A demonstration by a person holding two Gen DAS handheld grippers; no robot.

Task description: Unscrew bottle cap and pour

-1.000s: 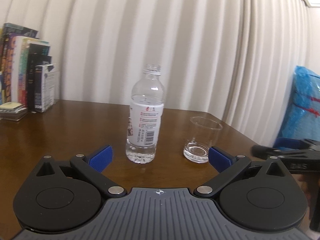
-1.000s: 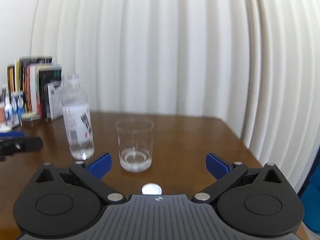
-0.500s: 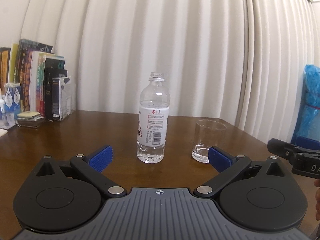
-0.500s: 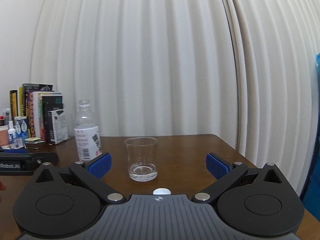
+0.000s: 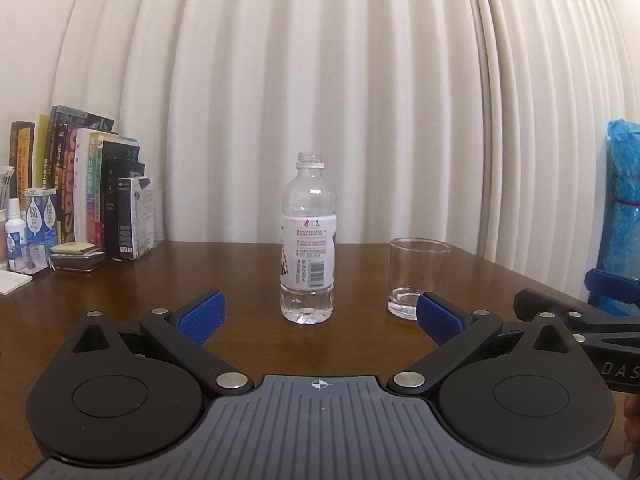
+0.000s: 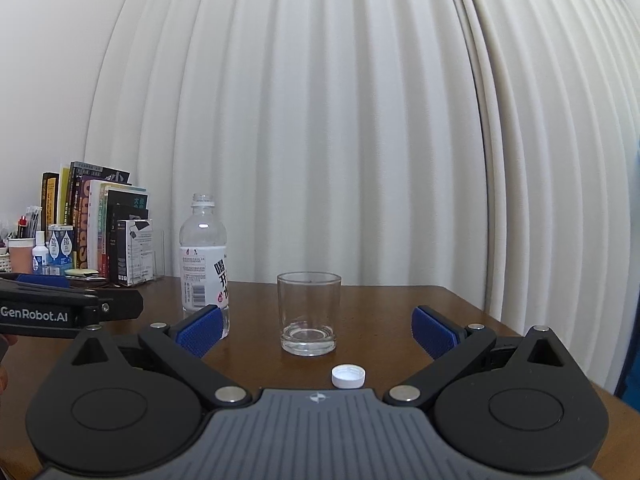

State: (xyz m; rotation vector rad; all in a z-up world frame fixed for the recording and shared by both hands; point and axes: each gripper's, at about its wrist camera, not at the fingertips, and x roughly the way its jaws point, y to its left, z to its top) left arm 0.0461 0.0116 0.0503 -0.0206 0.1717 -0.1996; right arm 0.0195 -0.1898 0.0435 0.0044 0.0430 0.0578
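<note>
A clear plastic bottle (image 5: 308, 240) with a white label stands upright and uncapped on the brown table (image 5: 240, 280); a little water shows at its bottom. It also shows in the right wrist view (image 6: 204, 260). A clear glass (image 5: 416, 276) stands to its right, seen too in the right wrist view (image 6: 309, 312), with a trace of water. The white cap (image 6: 348, 376) lies on the table in front of the glass. My left gripper (image 5: 319, 316) is open and empty, short of the bottle. My right gripper (image 6: 316, 330) is open and empty, short of the glass.
A row of books (image 5: 80, 184), small boxes and bottles stand at the table's back left. A pleated white curtain hangs behind. A blue bag (image 5: 624, 208) is off the right edge. The table's right edge (image 6: 480, 312) is near the right gripper.
Both grippers have drawn back and levelled out, so bottle and glass look farther away. Both stay open. The bottle, glass and cap have not moved.
</note>
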